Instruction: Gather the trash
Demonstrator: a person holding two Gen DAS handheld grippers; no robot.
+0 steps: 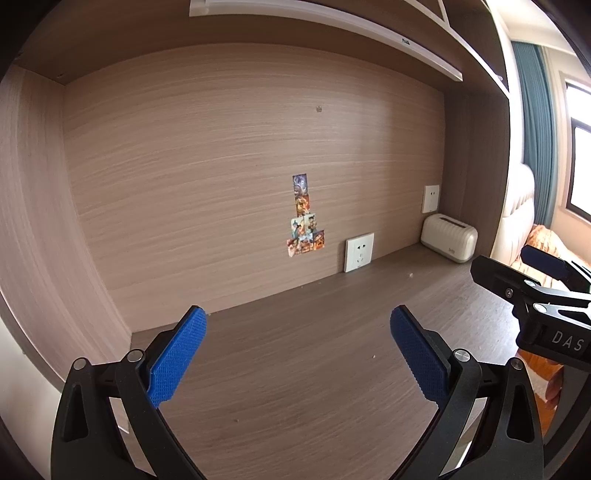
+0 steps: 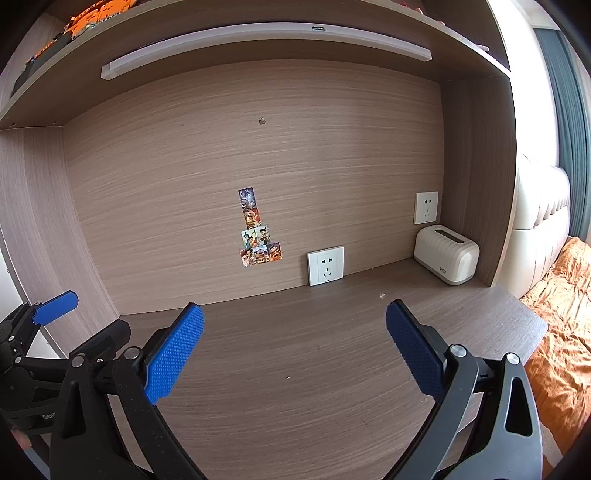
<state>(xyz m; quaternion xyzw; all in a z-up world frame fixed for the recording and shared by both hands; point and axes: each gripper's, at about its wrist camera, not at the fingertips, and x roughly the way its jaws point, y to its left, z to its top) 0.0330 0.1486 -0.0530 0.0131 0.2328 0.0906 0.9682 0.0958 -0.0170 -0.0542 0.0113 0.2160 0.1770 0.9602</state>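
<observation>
You are holding the left gripper and right gripper over the worktop, jaws wide and gripping nothing. Only small crumbs are lying around 1 o'clock near the tissue box; collecting looks barely begun or nearly finished, and no bin is showing.

So the desk sits in an alcove, with a back panel behind it and a shelf overhead. A light bar runs along the shelf's underside. The tissue box is tucked into the desk's far right corner, right up near the back panel. One wall socket is on the panel just above it, and another socket sits further left, down at the desk's back edge. Left of that one, a stack of stickers climbs the panel. A couple of crumbs lie near the back edge between the lower socket and the box. A bed is off past the desk's right edge.
</observation>
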